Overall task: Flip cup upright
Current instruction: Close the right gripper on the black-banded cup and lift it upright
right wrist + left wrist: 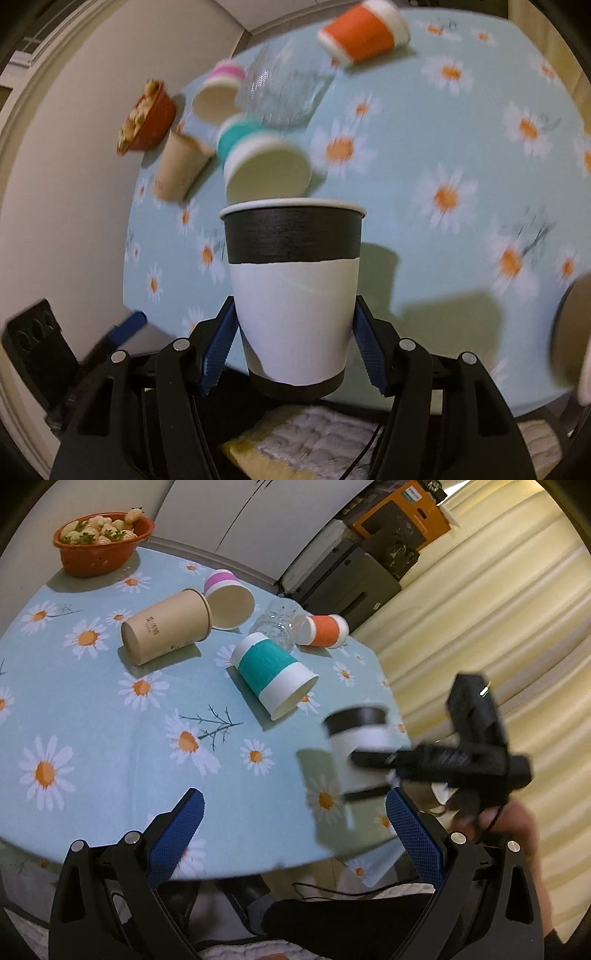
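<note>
Blue-padded fingers (221,343) of right gripper (293,347) nearest the lens, pinched onto lower wall of black-banded white cup (293,291). Jaws narrowed to cup width, pads pressing both flanks above the dark base ring. Cup carried over near edge of daisy tablecloth (424,122), mouth away from camera. Left wrist view shows it roughly upright, rim on top, motion-blurred; whether base touches cloth cannot be told.

Step in hand, by judgement: setting cup down on its base. Best done by levelling base first, lowering straight, keeping squeeze light so paper wall does not dent, landing well inside table edge, releasing only once cup stands.

Left gripper (295,830) spread wide, nothing between its pads, hovering over near edge, well apart from the cup.

Teal cup (273,675), brown cup (166,627), orange cup (327,630), pink cup (229,598), clear glass (279,627) all on their sides farther back.
</note>
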`<move>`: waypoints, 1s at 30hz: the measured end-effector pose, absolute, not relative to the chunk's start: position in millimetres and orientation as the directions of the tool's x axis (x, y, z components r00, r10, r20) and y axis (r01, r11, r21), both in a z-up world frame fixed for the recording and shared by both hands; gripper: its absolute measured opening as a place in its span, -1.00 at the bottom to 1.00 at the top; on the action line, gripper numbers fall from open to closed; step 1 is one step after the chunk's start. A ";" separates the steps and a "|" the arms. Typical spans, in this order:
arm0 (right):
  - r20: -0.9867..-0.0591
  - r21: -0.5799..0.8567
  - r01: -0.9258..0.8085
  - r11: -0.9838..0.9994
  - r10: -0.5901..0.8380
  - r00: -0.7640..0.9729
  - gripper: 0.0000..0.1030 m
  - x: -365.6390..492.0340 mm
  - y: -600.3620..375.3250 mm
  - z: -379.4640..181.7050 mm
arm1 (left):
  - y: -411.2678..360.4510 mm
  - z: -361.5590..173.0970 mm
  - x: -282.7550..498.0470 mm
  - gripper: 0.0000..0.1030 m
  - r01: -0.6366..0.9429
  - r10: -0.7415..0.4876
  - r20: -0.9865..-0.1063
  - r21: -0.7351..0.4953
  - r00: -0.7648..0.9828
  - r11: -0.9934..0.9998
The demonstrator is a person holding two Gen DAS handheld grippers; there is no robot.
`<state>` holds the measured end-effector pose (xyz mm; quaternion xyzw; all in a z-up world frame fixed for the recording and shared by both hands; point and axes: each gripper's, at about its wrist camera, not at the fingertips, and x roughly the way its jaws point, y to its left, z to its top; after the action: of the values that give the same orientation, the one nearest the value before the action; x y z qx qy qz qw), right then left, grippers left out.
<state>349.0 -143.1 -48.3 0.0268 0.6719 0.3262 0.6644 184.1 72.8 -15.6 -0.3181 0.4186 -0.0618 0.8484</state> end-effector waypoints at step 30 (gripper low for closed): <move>-0.859 0.506 -0.349 0.789 0.497 -0.122 0.31 309.8 -148.7 -66.1 | 72.9 -20.4 148.5 0.87 -0.197 -0.371 -0.681 -0.604 0.632 0.773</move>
<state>309.8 -148.7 -66.1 0.0546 0.6769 0.3203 0.6604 148.5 72.9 -20.4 -0.3332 0.4260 -0.0520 0.8395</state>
